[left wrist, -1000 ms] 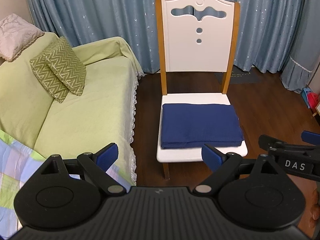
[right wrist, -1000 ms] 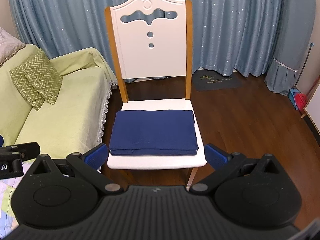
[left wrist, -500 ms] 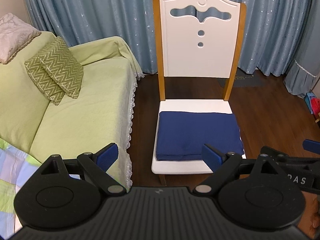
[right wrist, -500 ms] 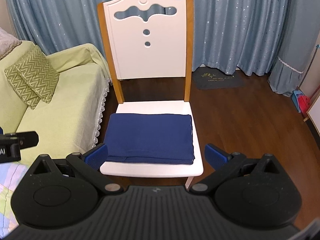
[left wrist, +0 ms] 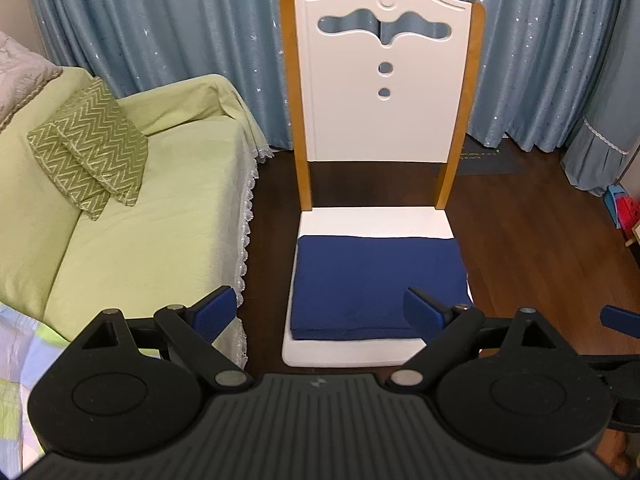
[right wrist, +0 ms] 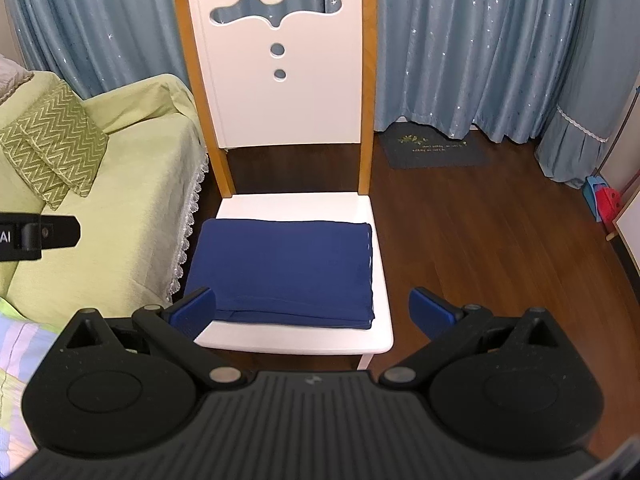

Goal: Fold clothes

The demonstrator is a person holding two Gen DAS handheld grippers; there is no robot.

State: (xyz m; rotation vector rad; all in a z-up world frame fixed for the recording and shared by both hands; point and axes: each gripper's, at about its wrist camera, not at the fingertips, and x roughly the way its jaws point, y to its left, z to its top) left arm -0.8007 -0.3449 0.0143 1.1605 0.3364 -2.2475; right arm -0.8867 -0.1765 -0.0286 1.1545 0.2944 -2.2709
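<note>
A folded navy blue cloth (left wrist: 376,284) lies flat on the white seat of a chair (left wrist: 384,216); it also shows in the right wrist view (right wrist: 284,268). My left gripper (left wrist: 320,312) is open and empty, held in front of and above the chair's front edge. My right gripper (right wrist: 312,310) is open and empty, also in front of the cloth's near edge. Neither touches the cloth. The right gripper's fingertip (left wrist: 620,318) shows at the right edge of the left wrist view.
A sofa with a light green cover (left wrist: 140,220) stands left of the chair, with zigzag cushions (left wrist: 88,148). A checked pastel fabric (left wrist: 20,352) lies at lower left. Blue curtains (right wrist: 460,40), a dark doormat (right wrist: 434,150) and dark wood floor (right wrist: 480,260) lie behind and right.
Both grippers have moved closer to the chair and risen slightly; the chair and cloth look larger and more central. Both stay open and empty.
</note>
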